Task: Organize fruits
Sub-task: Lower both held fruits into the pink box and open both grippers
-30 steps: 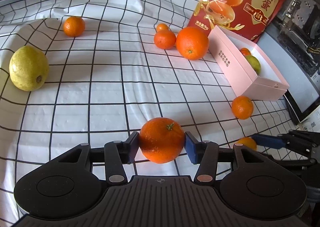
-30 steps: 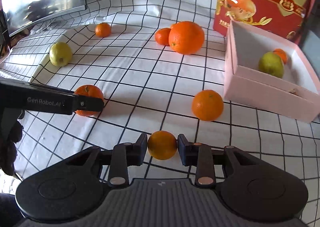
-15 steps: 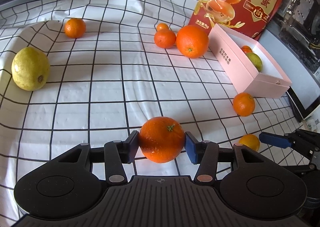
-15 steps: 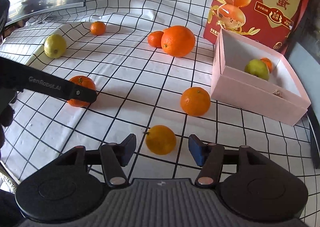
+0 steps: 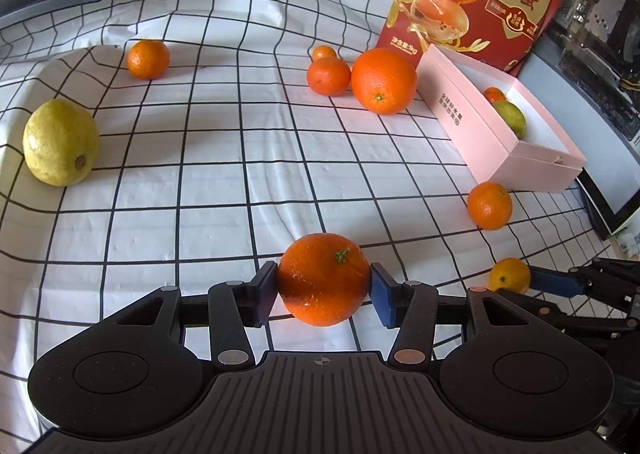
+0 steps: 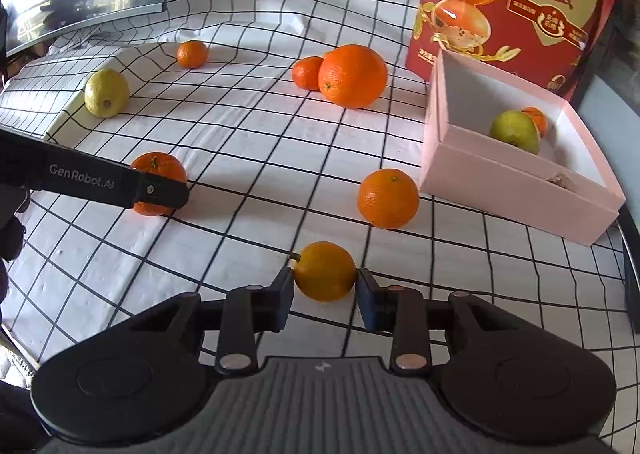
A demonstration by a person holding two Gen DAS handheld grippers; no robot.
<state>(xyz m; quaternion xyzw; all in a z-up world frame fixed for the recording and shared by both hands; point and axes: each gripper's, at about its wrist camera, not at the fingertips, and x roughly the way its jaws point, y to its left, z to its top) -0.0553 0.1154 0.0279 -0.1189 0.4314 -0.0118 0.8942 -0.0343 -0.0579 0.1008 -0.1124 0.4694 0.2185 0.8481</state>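
Both grippers are clamped on fruit resting on the counter, the left gripper (image 5: 323, 289) on an orange (image 5: 323, 279), the right gripper (image 6: 325, 288) on a small yellow-orange citrus (image 6: 325, 271), with the pink box (image 6: 520, 190) at two o'clock, nearer the right.

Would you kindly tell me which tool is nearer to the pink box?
Right. The right tool, shut on the small yellow-orange fruit, sits just short of the pink box; the left tool, gripping an orange, lies farther off on the grid cloth.
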